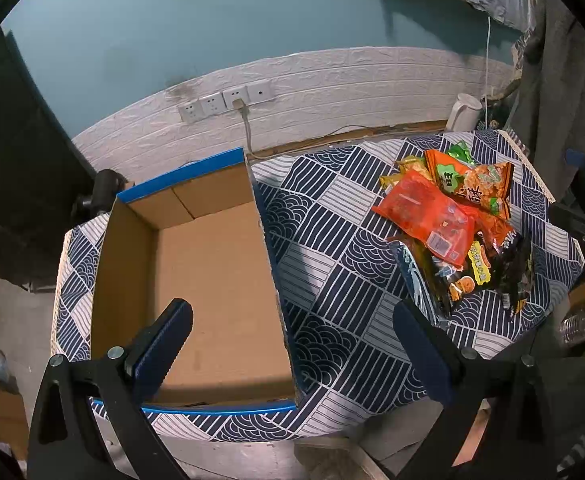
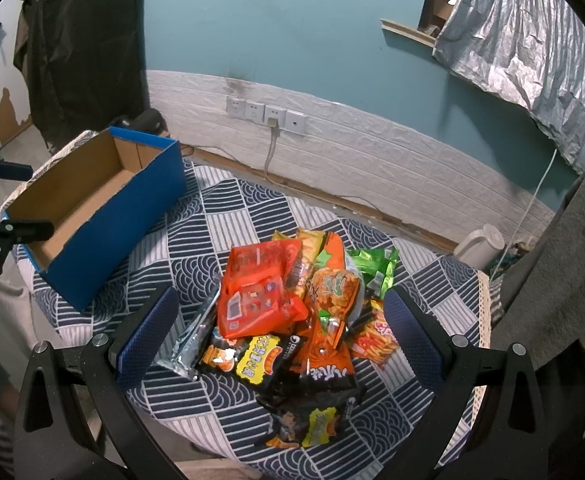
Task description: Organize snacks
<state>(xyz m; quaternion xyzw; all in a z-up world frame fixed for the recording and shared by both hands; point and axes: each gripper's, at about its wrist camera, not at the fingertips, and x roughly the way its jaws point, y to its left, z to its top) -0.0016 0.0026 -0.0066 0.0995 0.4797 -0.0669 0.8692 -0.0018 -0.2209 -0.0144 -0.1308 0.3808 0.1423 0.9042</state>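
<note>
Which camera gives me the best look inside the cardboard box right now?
Left wrist view: it looks down into the cardboard box, showing its bare floor and inner walls. The right wrist view shows it side-on at the left, mostly blue outer wall, floor partly hidden.

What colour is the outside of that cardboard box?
Blue outside, plain brown inside. The cardboard box shows it best in the right wrist view.

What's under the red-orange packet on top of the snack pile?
The red-orange packet overlaps a black-and-yellow bag, a silver-edged bag and an orange chip bag. Whatever lies beneath its middle is covered.
</note>
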